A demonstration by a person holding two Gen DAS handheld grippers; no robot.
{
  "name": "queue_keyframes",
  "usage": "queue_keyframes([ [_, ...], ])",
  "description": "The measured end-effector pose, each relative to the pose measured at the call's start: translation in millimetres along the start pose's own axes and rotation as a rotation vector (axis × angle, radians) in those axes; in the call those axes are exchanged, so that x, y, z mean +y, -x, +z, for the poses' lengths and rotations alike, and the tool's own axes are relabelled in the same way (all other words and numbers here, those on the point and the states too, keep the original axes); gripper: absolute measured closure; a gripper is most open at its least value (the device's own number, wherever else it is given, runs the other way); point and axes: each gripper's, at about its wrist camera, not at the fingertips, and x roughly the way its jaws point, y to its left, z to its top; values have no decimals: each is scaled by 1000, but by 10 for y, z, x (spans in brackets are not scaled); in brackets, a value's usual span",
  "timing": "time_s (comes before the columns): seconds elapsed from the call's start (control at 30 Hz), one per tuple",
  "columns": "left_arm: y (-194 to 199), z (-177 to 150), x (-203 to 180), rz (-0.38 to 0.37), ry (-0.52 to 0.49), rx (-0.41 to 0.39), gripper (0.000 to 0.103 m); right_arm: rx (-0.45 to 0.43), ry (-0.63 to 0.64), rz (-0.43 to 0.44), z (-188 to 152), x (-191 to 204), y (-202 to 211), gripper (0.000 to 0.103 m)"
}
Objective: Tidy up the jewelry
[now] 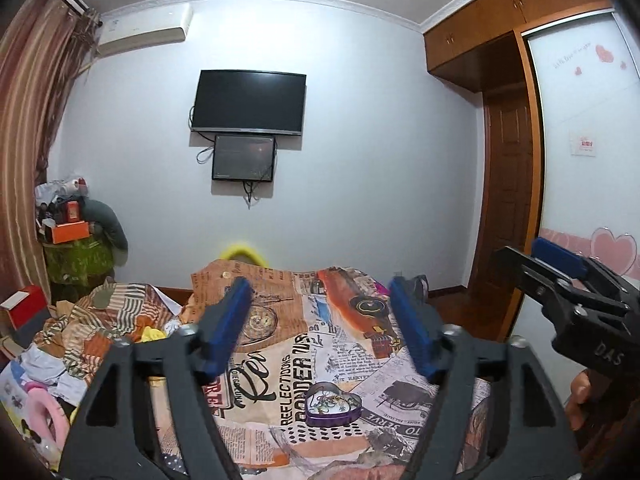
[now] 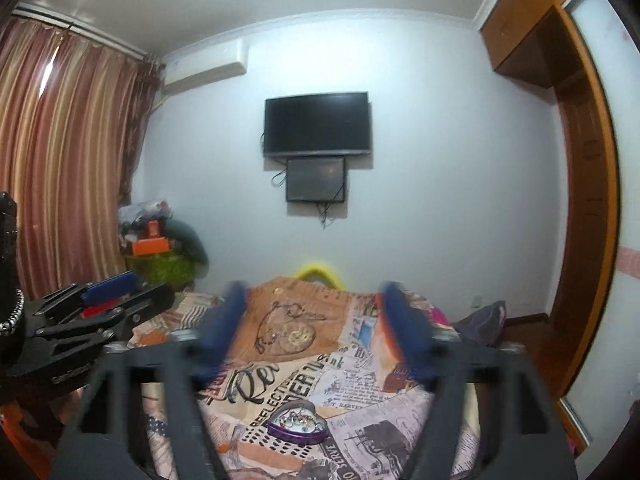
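Observation:
A purple heart-shaped tin [image 1: 334, 404] with a tangle of jewelry inside lies open on the newspaper-print cloth [image 1: 280, 352]. It sits low in both views, below and between the fingers, and nothing touches it. My left gripper [image 1: 320, 292] is held high above the cloth, pointing at the far wall, its blue pads wide apart with nothing between them. My right gripper [image 2: 314, 296] is blurred, also open and holding nothing, with the tin [image 2: 298, 424] beneath it. Each gripper shows in the other's view: the right gripper [image 1: 534, 264] at the right edge, the left gripper [image 2: 132, 296] at the left.
The cloth [image 2: 360, 364] covers a table or bed. Crumpled fabric and boxes [image 1: 80, 332] pile up to its left. A yellow ring-shaped object [image 1: 240, 252] peeks over the far edge. A wall TV [image 1: 248, 102], curtains [image 2: 60, 160] and a wooden wardrobe [image 1: 508, 184] surround the area.

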Motion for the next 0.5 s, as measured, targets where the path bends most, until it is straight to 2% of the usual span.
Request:
queue_keyframes([
  [0.03, 16, -6, -4, 8, -3, -2, 18, -3, -3, -4, 2, 7, 15, 18],
  [0.1, 37, -18, -2, 28, -7, -5, 11, 4, -17, 3, 11, 0, 26, 14],
  [0.2, 73, -43, 19, 42, 5, -2, 8, 7, -35, -9, -6, -17, 39, 1],
  [0.5, 157, -94, 8, 54, 17, 17, 8, 15, -33, -10, -67, -27, 184, 1],
])
